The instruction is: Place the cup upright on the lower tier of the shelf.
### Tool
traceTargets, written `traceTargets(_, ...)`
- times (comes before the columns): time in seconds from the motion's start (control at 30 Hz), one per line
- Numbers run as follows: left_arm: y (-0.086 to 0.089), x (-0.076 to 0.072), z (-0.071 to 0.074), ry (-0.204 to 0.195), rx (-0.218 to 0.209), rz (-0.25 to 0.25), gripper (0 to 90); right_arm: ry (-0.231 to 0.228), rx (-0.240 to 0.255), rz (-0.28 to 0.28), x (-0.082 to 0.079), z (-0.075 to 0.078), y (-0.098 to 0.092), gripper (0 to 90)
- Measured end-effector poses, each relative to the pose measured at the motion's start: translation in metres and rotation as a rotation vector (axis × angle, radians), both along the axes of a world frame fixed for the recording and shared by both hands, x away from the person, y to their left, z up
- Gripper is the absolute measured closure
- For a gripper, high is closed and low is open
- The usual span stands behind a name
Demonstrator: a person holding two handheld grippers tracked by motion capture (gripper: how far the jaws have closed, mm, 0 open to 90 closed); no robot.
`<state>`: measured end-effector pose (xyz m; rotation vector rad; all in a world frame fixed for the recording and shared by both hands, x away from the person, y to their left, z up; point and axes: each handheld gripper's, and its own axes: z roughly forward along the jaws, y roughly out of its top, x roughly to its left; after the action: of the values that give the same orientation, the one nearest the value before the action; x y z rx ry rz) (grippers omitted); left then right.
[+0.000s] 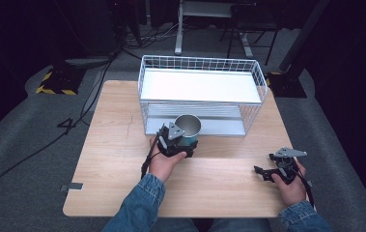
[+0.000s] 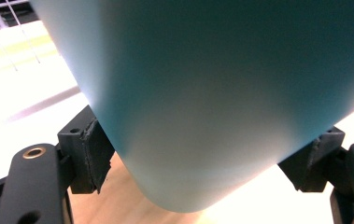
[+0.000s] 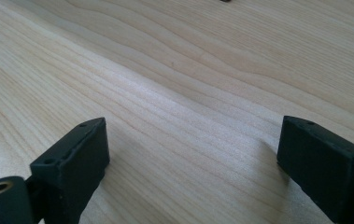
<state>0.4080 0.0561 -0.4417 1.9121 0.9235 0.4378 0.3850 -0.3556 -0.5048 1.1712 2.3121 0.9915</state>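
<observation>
1. Left gripper (image 2: 202, 168): its jaws are clamped on the lower wall of the cup (image 1: 188, 129), one pad on each side, as the left gripper view shows. The cup is teal outside with a grey metal inside, stands upright with its mouth up, and sits just in front of the wire rack (image 1: 201, 94).
2. Right gripper (image 3: 191, 161): jaws spread wide with nothing between them, low over bare wood at the right of the counter (image 1: 122, 159).
3. Handling judgement: the cup looks rigid and empty, so probably light. Its smooth wall may slip in the pads (the wall tapers toward a rounded base), so a grip higher on the straight part of the body should hold better than one near the base.
4. Surface: pale wood-grain counter, flat and matte, with free space around the cup.
5. Rack: white wire walls, a white upper shelf and an open lower level.
6. Room: dark, grey carpeted floor, cables, furniture legs beyond the counter.
</observation>
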Motion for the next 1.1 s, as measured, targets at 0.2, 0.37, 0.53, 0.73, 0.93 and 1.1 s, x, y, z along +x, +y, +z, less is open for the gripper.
traceTargets(0.2, -0.004, 0.014, -0.001, -0.016, -0.017, 0.018, 22.7, 0.0, 0.0, 0.0, 0.0, 0.0, 0.0, 9.5)
traceTargets(0.37, -0.007, 0.025, -0.003, -0.019, 0.004, 0.028, 22.7, 0.0, 0.001, 0.001, 0.0, 0.0, 0.0, 9.5)
traceTargets(0.53, -0.012, 0.038, -0.007, -0.009, 0.011, 0.04, 22.7, 0.0, 0.0, -0.001, 0.0, 0.0, 0.0, 9.5)
traceTargets(0.73, -0.021, 0.051, -0.013, -0.02, 0.003, 0.079, 22.7, 0.0, 0.0, -0.001, 0.0, 0.0, 0.0, 9.5)
traceTargets(0.93, -0.027, 0.064, -0.02, -0.019, -0.003, 0.116, 22.7, 0.0, 0.0, -0.001, 0.0, 0.0, 0.0, 9.5)
traceTargets(1.1, -0.031, 0.076, -0.026, -0.032, -0.002, 0.152, 22.6, 0.0, 0.0, 0.0, 0.0, 0.0, 0.0, 9.5)
